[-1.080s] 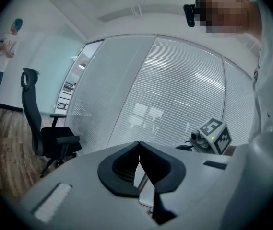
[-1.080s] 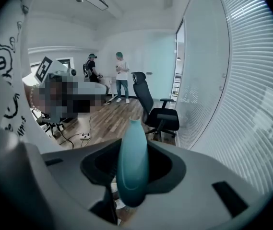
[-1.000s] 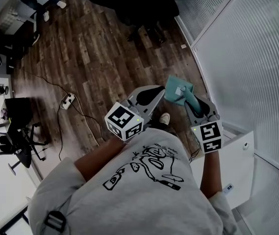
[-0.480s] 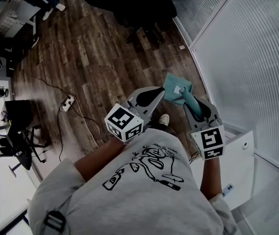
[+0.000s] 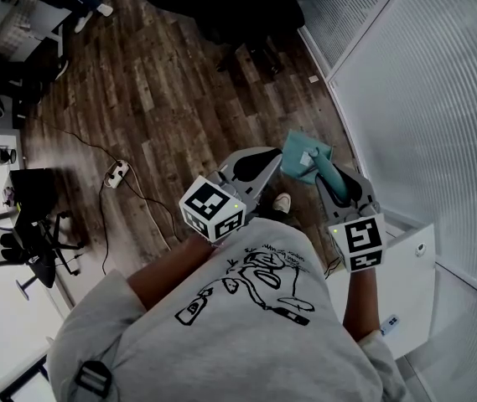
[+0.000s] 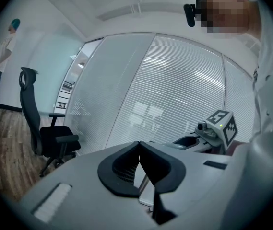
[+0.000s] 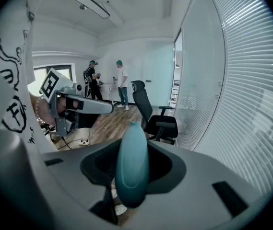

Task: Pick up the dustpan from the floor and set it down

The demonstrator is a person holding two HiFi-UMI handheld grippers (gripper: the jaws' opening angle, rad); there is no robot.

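Head view: right tool (image 5: 329, 177) grips dustpan (image 5: 304, 155); office chair (image 5: 251, 8), power strip (image 5: 116, 172) beyond.

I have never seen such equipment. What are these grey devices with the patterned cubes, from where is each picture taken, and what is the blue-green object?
No robot here: a person in a grey T-shirt holds a hand-operated gripper in each hand. The top-down picture comes from a camera on the person's head; the other two come from cameras riding on the grippers. The right gripper has its fingers closed on the handle of a teal dustpan, held above the wooden floor. The left gripper is shut and empty. On the floor stand a power strip and office chairs.
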